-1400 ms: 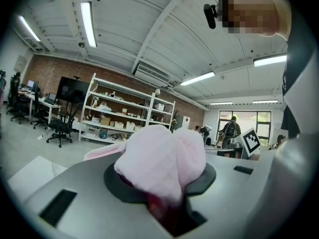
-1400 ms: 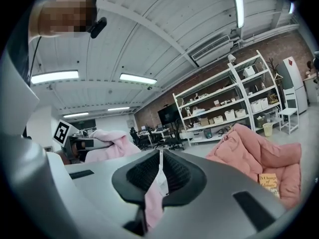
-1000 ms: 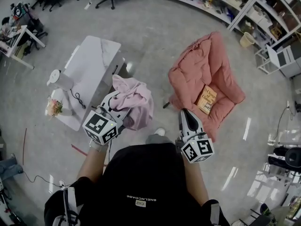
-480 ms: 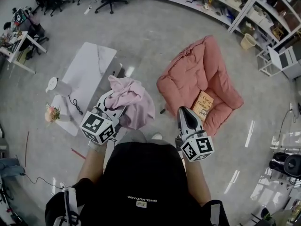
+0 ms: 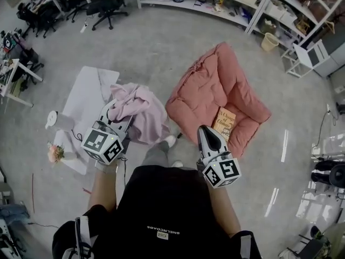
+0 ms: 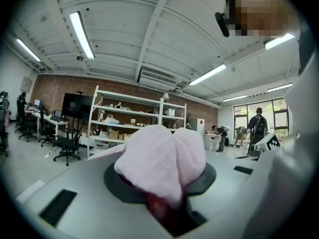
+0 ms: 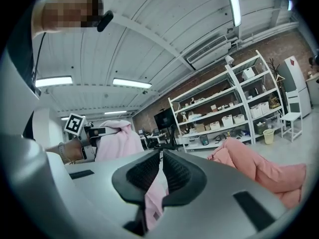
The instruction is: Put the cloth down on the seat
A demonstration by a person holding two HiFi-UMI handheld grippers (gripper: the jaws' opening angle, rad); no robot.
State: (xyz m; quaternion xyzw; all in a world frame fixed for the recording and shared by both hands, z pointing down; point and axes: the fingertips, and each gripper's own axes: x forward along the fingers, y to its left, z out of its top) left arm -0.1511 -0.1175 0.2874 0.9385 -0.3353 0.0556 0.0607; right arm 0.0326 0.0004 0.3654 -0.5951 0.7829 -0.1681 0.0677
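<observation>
A crumpled pale pink cloth (image 5: 143, 112) (image 6: 159, 158) hangs bunched from my left gripper (image 5: 123, 120) (image 6: 164, 183), which is shut on it above the floor, left of the seat. The seat, a salmon-pink cushioned floor chair (image 5: 215, 90) (image 7: 269, 173), lies on the floor to the right of the cloth with a book (image 5: 223, 122) on it. My right gripper (image 5: 205, 133) (image 7: 160, 171) points level near the seat's front edge, jaws closed, with a thin strip of pale pink fabric pinched between the pads. The right gripper view also shows the left gripper (image 7: 94, 131) with the cloth (image 7: 117, 141).
A low white table (image 5: 86, 90) stands to the left with a small lamp (image 5: 52, 118) and flowers (image 5: 54, 152) beside it. Shelving (image 5: 259, 4) lines the far wall, office chairs (image 5: 105, 4) stand at the back, and a waste bin (image 5: 268, 41) is near the shelves.
My left gripper has carried the cloth a little up and leftward in the head view. The person has stepped forward, so the seat now lies nearer the middle. The right gripper has barely shifted.
</observation>
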